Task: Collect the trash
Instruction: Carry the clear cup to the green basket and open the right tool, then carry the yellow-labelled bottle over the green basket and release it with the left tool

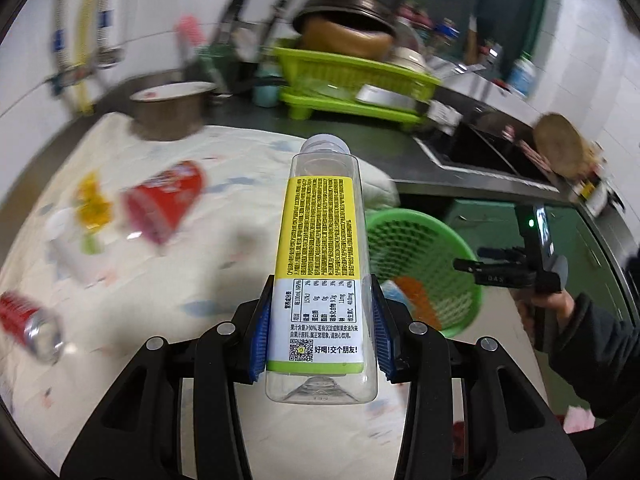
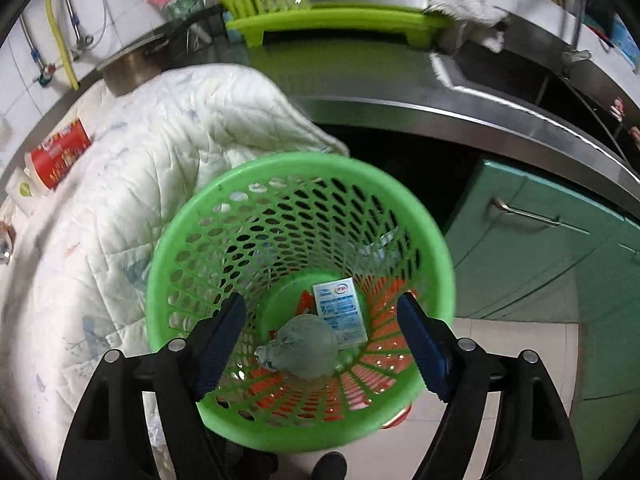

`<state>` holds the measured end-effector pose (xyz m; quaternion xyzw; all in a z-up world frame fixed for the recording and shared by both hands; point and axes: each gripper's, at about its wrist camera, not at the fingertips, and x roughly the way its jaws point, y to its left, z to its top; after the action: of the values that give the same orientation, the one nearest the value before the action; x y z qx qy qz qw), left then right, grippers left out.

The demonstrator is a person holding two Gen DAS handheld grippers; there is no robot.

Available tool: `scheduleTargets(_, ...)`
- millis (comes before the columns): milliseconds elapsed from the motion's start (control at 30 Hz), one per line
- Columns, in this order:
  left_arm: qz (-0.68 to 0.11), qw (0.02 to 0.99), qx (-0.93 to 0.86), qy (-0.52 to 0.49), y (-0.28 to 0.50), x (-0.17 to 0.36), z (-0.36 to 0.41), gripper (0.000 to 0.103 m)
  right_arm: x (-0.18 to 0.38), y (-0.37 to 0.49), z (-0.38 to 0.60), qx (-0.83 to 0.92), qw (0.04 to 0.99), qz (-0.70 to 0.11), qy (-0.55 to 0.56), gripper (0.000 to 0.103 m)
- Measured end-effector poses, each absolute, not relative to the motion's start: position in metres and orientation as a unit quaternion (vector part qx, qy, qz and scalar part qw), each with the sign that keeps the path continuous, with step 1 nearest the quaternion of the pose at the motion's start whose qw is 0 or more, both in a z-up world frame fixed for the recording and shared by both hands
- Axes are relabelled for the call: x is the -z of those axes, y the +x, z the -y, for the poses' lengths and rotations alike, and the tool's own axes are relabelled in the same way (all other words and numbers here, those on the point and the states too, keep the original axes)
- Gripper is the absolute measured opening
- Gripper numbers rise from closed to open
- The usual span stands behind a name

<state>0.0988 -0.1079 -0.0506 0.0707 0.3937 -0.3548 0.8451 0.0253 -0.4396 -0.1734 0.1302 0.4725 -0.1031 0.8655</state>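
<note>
My left gripper (image 1: 320, 336) is shut on a clear empty plastic bottle (image 1: 320, 248) with a yellow label, held above the white quilt (image 1: 200, 264), cap pointing away. A green mesh basket (image 1: 436, 248) stands off the quilt's right edge. In the right wrist view my right gripper (image 2: 322, 344) is open and empty above the basket (image 2: 200, 248), which holds a white-blue packet (image 2: 340, 314) and a crumpled clear wrapper (image 2: 304, 348). A red cup (image 1: 164, 200) (image 2: 60, 156), a red can (image 1: 28, 328) and a yellow wrapper (image 1: 92, 204) lie on the quilt.
A green dish rack (image 1: 352, 84) with pans stands at the back of the steel counter (image 2: 480, 120). A metal pot (image 1: 168, 108) sits at the quilt's far edge. A sink (image 1: 488, 148) lies to the right. Green cabinet doors (image 2: 540, 248) are below the counter.
</note>
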Motion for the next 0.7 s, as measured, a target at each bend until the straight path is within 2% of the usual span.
scheduleTargets(167,-0.423,0.807,0.401,0.095,0.095,0.076,0.171,0.042,0.150,-0.002,0.448,0.112,0.878,-0.444,0.137,0.082)
scheduleTargets(400,-0.487,0.753,0.420,0.136,0.095,0.130,0.251,0.042,0.134,-0.034,0.459,0.125,0.884,-0.421,0.157,0.083)
scheduleTargets(700,-0.560,0.705,0.392,0.186,0.108,0.192,0.313,0.042,0.133,-0.058,0.461,0.128,0.884,-0.414,0.176,0.083)
